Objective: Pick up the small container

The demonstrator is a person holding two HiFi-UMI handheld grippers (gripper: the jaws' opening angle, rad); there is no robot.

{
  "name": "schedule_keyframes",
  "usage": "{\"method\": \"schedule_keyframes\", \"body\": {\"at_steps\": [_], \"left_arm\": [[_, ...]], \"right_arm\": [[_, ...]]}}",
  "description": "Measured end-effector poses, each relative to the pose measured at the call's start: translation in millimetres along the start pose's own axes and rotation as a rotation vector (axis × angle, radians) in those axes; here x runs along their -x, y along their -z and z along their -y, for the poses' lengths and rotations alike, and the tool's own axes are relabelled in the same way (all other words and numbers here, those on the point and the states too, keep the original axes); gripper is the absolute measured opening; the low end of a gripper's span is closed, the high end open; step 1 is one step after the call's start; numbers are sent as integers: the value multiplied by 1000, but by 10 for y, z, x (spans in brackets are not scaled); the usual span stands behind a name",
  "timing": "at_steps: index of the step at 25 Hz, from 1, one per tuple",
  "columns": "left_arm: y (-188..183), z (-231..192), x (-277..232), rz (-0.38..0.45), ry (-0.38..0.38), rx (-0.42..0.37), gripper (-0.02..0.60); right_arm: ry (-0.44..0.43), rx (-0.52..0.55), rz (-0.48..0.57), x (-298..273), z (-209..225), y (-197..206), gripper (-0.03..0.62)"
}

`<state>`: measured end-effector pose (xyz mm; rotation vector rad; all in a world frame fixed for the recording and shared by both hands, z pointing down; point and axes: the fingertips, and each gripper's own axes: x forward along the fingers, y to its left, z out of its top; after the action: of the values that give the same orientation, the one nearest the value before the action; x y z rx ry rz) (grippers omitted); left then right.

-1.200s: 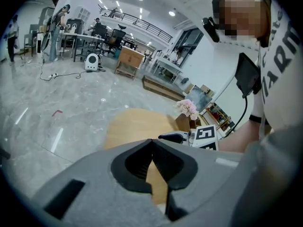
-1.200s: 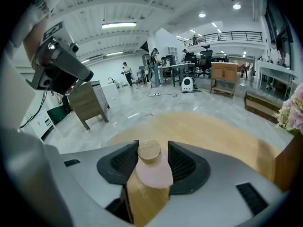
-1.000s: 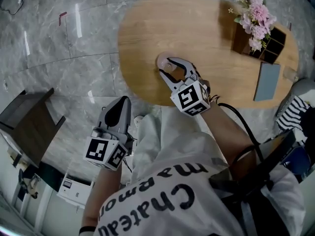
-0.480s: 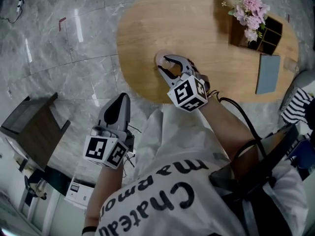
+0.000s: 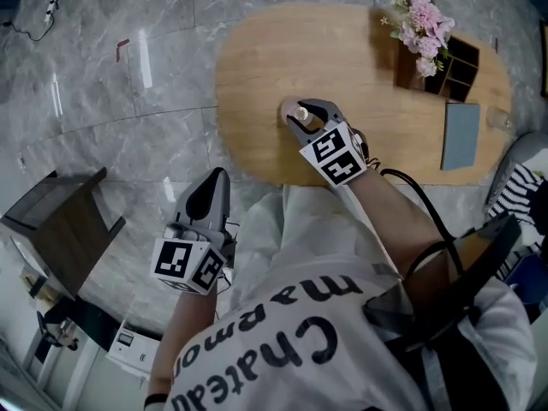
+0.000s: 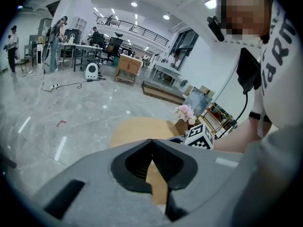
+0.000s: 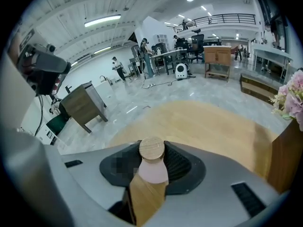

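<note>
The small container (image 5: 300,113), pale pink with a round wooden lid, stands near the front edge of the oval wooden table (image 5: 257,58). My right gripper (image 5: 302,115) reaches down over it, and its jaws have just been closing with the container between them. In the right gripper view the container (image 7: 152,167) sits upright between the ribbed pads (image 7: 177,167), which press on its sides, so the right gripper (image 7: 152,169) is shut on it. My left gripper (image 5: 216,178) hangs over the floor left of the table, shut and empty, its tips meeting in the left gripper view (image 6: 151,141).
A wooden box with pink flowers (image 5: 421,22) stands at the table's far right, with a grey pad (image 5: 461,135) and a glass (image 5: 499,120) beside it. A dark side table (image 5: 60,221) and a white box (image 5: 128,345) stand on the marble floor at the left.
The right gripper's jaws have narrowed around the container and now grip it. The left gripper has risen slightly.
</note>
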<state>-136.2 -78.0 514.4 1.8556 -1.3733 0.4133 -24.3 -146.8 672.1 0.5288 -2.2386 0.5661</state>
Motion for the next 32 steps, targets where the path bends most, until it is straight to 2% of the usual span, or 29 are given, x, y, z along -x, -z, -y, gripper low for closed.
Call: {"method": "schedule_keyframes", "body": {"at_steps": [8, 16, 27, 32], "left_arm": [[-139, 51, 190, 35, -5, -36, 14], [-264, -139, 368, 72, -61, -44, 14], [-515, -51, 217, 126, -6, -80, 14], [-571, -48, 143, 158, -6, -35, 14]], "right_arm": [[40, -63, -23, 186, 23, -21, 141], [67, -130, -5, 418, 97, -132, 141], [136, -214, 50, 885, 277, -396, 141], [159, -255, 95, 1097, 349, -580, 141]]}}
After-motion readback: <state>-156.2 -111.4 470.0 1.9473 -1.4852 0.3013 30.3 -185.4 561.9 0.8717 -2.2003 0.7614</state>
